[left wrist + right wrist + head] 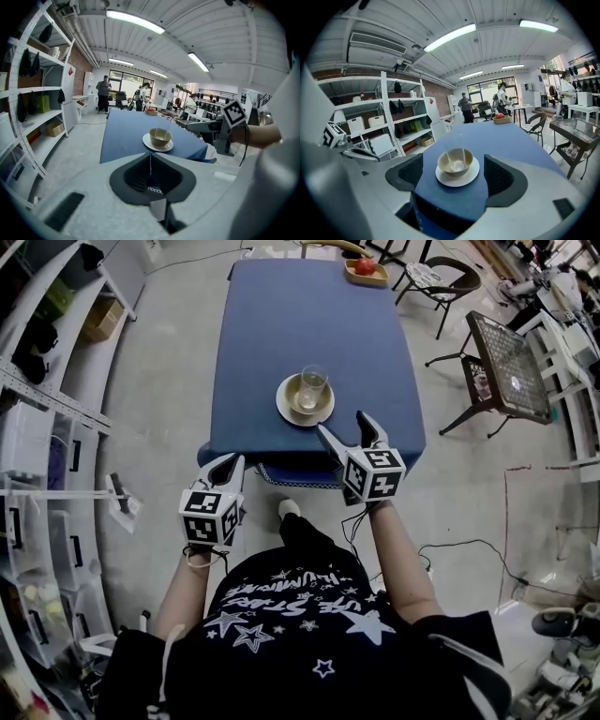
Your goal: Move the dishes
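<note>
A clear glass [312, 386] stands inside a beige bowl [307, 396] on a white plate [305, 413] near the front edge of the blue table [309, 324]. In the right gripper view the bowl [455, 161] and plate [457, 176] sit straight ahead between the jaws. My right gripper [346, 432] is open over the table's front edge, just right of the plate, holding nothing. My left gripper [225, 468] is shut and empty, off the table's front left corner. The left gripper view shows the bowl [160, 137] beyond the closed jaws.
A wooden basket with a red fruit [366, 271] sits at the table's far right corner. Chairs [441, 282] and a dark side table [506, 367] stand to the right. Shelving [47, 381] lines the left. People stand far off [103, 91].
</note>
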{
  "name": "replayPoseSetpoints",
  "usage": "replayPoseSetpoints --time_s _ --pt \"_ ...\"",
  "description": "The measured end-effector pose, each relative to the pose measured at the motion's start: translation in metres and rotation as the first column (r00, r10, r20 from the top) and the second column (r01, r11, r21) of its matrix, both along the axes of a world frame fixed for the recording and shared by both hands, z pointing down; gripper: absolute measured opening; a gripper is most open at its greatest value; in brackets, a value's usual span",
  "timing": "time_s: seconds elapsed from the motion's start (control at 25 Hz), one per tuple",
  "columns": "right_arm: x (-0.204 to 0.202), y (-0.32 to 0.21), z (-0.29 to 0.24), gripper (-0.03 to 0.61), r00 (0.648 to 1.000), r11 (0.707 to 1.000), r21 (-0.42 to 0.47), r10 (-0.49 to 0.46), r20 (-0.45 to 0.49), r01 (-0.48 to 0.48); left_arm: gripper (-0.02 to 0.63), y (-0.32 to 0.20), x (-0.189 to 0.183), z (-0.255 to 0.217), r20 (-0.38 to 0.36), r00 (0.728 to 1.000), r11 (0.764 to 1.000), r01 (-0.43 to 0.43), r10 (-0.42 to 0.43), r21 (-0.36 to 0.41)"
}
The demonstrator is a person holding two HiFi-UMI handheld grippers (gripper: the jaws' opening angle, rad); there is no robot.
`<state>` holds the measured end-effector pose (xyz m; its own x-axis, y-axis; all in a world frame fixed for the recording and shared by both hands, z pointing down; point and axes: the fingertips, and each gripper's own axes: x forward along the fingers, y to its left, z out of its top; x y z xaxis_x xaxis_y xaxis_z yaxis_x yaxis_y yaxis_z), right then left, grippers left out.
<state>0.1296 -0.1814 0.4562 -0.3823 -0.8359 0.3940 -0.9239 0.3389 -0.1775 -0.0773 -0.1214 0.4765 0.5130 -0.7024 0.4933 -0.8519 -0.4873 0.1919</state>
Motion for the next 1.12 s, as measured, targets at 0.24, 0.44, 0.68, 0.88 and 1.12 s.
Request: replayPoseSetpoints --time_s 0.24,0.44,0.68,0.88,1.12 --pt "-0.012 -0.039 0.007 0.382 0.994 0.995 -0.002 -0.098 -0.043 0.098 0.020 -0.027 0.004 -0.003 0.011 0.999 0.999 0.044 -0.044 0.005" --pt "-0.030 -0.068 0.014 0.382 0.982 0.986 0.004 -0.168 -0.083 0.169 0.020 -0.045 -0.002 -0.001 0.026 0.996 0.996 0.084 -0.084 -0.002" --pt "-0.046 -0.092 0.023 0.380 0.967 0.974 -0.004 -0.225 -0.123 0.226 0.020 -0.064 -0.005 -0.003 0.039 0.992 0.993 0.117 -0.117 -0.004" --pt "-0.058 -0.101 0.030 0.380 0.947 0.959 -0.004 -0.281 -0.155 0.283 0.020 -0.073 0.000 0.002 0.057 0.991 0.992 0.124 -0.123 -0.020" --pt "-0.056 -0.108 0.034 0.287 0.937 0.950 0.017 -0.304 -0.170 0.312 0.020 -0.080 0.011 0.005 0.078 0.986 0.989 0.148 -0.145 -0.030"
